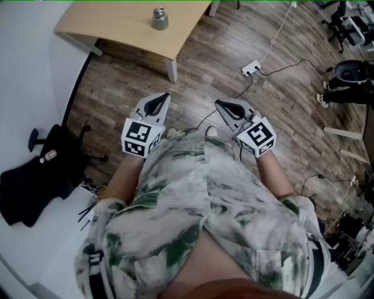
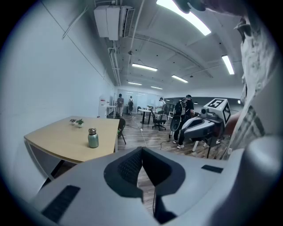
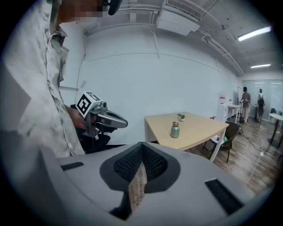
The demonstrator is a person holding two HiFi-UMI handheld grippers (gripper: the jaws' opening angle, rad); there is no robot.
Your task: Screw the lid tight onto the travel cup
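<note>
Green travel cup (image 1: 160, 21), silver lid (image 1: 159, 11) (on top), standing upright

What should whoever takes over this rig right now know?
Left gripper: shut, empty, held at the person's waist.
Right gripper: shut, empty, beside it.
Travel cup: upright on the wooden table ahead, well away from both grippers, lid sitting on top.
Done: nothing visible; how tight the lid is cannot be told.
To do: approach, hold the cup, screw the lid tight.
</note>
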